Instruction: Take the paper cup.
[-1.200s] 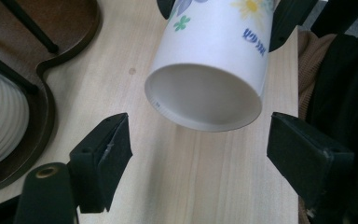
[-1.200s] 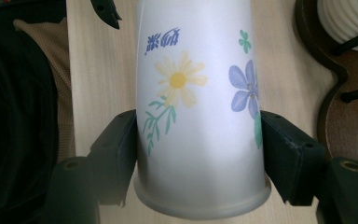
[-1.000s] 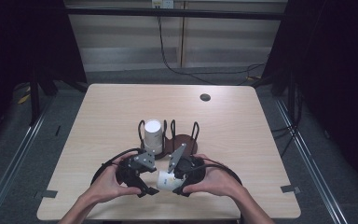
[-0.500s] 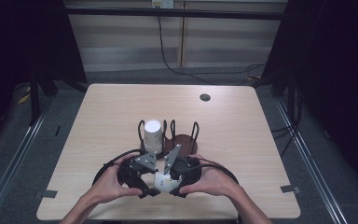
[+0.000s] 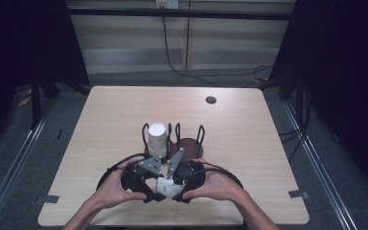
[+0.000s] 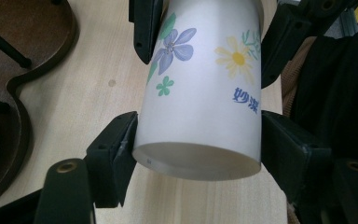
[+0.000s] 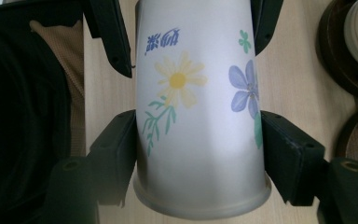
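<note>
Since the earlier frame, we note the left gripper [image 5: 149, 190] jaws closing onto the floral paper cup [image 6: 203, 88], near the table [image 5: 100, 120] front edge; the right gripper [image 5: 176, 188] clamps its other end (a handover, probably).

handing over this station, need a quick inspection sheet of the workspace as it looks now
surface: light wood table, bare apart from the items below
job's things: white paper cup with printed flowers, lying level between both tongs near the front edge
clutter: dark wooden rack with black wire loops, a white ribbed cup standing in it; small dark round disc near the far edge
grippers: left tongs have just been closing, now pressed on the cup's base end; right tongs shut on its rim end
cables: black cables loop from each tong; another cable hangs behind the table
surroundings: dark curtains, grey floor, floor rails
</note>
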{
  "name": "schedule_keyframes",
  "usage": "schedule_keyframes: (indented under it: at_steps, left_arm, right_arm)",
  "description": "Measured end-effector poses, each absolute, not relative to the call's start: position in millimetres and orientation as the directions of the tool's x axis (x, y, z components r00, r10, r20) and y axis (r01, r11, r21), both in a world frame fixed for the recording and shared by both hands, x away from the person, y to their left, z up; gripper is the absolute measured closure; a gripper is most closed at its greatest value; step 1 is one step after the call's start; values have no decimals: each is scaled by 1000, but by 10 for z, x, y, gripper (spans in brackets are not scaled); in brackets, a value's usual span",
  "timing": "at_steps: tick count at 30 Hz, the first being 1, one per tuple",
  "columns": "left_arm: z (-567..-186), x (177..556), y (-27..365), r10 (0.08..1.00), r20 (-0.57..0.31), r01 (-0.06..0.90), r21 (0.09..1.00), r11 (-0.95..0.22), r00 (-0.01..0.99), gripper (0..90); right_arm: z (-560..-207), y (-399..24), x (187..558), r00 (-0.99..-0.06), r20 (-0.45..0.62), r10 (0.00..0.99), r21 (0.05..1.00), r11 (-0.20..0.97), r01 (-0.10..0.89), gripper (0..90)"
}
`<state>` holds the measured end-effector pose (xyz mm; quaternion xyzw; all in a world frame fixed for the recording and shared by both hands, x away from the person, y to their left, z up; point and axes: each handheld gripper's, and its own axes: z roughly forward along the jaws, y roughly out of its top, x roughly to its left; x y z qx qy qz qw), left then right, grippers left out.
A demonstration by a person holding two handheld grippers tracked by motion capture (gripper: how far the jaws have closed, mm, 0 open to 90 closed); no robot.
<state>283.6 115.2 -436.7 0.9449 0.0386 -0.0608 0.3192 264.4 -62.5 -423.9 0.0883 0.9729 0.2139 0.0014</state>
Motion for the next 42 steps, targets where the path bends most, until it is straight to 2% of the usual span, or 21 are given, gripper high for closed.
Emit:
schedule_keyframes:
  at_steps: [14, 16, 18, 22, 32, 42]
  left_arm:
    - [-4365, 2837, 1170, 13, -155, 107, 614, -782, 988, 364]
    - [-4361, 2838, 1176, 20, -153, 111, 615, -780, 988, 365]
    - [-4358, 2835, 1182, 21, -154, 112, 616, -780, 988, 365]
    - [-4360, 2835, 1181, 22, -152, 112, 617, -779, 988, 365]
    - [-4365, 2864, 1248, 52, -160, 143, 631, -762, 986, 365]
    - [-4358, 2876, 1302, 72, -168, 165, 649, -742, 983, 365]
  right_arm:
    - [-4261, -650, 2632, -982, 47, 184, 449, 874, 186, 283]
    - [-4255, -666, 2636, -982, 45, 186, 457, 870, 186, 265]
    - [-4245, -692, 2634, -979, 46, 196, 473, 859, 194, 190]
    - [-4246, -759, 2632, -974, 43, 222, 501, 839, 213, 155]
    - [-4261, -1024, 2646, -952, 82, 295, 615, 736, 282, 138]
    - [-4243, -1119, 2637, -933, 93, 347, 671, 671, 316, 141]
